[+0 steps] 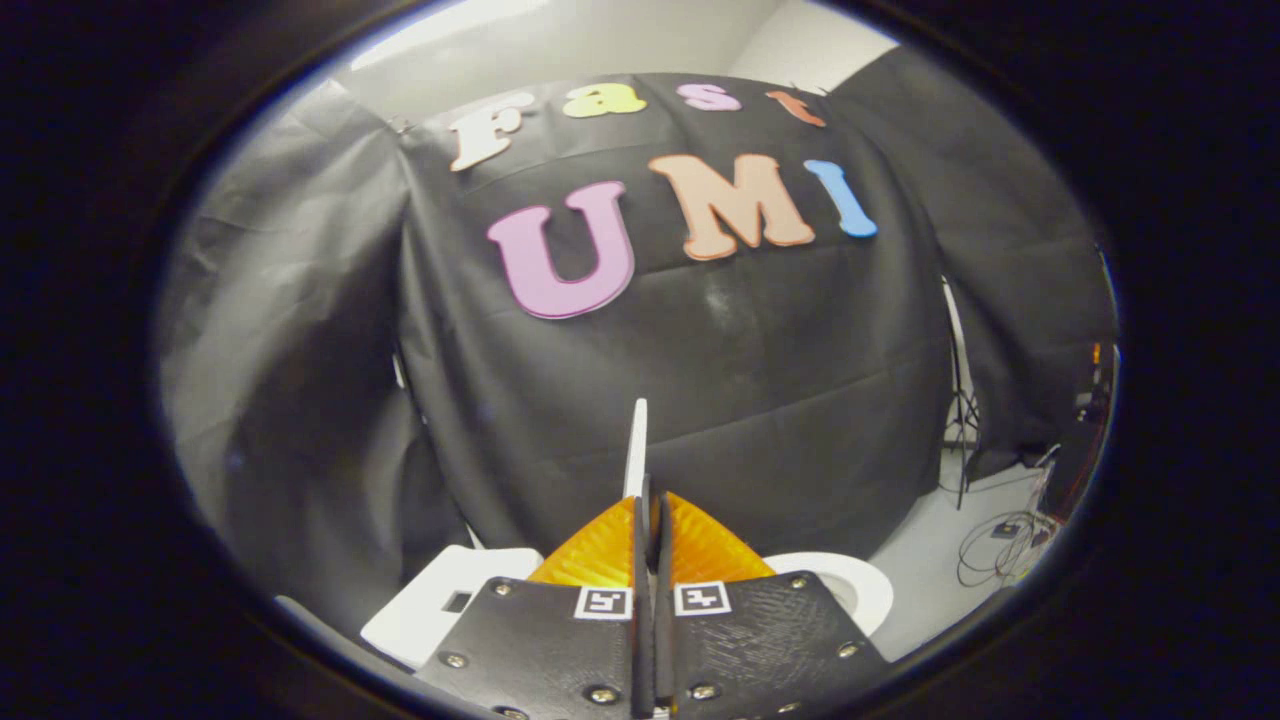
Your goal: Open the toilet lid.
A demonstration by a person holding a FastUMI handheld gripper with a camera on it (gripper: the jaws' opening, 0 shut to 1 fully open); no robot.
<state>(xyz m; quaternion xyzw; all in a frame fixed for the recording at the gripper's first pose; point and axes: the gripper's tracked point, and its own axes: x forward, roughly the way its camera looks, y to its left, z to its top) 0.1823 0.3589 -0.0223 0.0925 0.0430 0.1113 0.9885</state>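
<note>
We see gripper (652, 505) fingers closed, clamped on the thin white plastic toilet lid (636, 445), edge-on and upright; white toilet seat ring (860, 590) sits below.

You look at a white toilet lid (635, 445), which you see edge-on as a thin white strip, standing up at 12 o'clock from the fingertips of the gripper (650, 510). The toilet seat (855, 585), at 3 o'clock from the fingers, is white and plain, with no pattern. At 9 o'clock from the fingers the toilet tank (440, 600) is also white, and it has one small dark rectangle on its top. The wall cloth (800, 380) beyond the lid is black with soft creases. The floor (930, 570), at 3 o'clock beyond the seat, is pale grey, and dark cables (1000, 545) lie on it in loops.
</note>
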